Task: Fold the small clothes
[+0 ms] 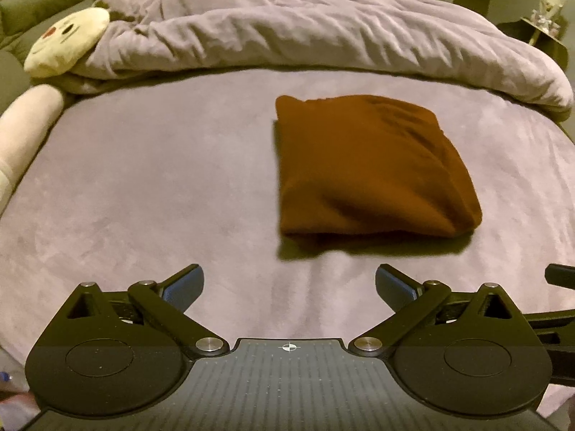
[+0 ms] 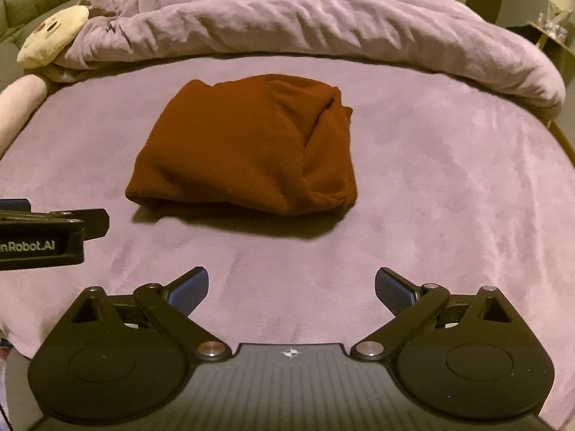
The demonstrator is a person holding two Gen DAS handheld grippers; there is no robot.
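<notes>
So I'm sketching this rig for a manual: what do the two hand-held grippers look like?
Both match. The left hand-held gripper and right hand-held gripper are matte black, with round pivot housings, silver rivets, angled link arms and blue ribbed pads. A white crosshair marks each ribbed base. White lettering runs along the left one's side.

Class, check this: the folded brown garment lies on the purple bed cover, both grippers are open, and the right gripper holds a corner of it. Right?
Not quite. The right gripper holds nothing; its wrist view shows open jaws short of the brown garment. The left gripper is open too, and the garment lies on the purple bed cover.
</notes>
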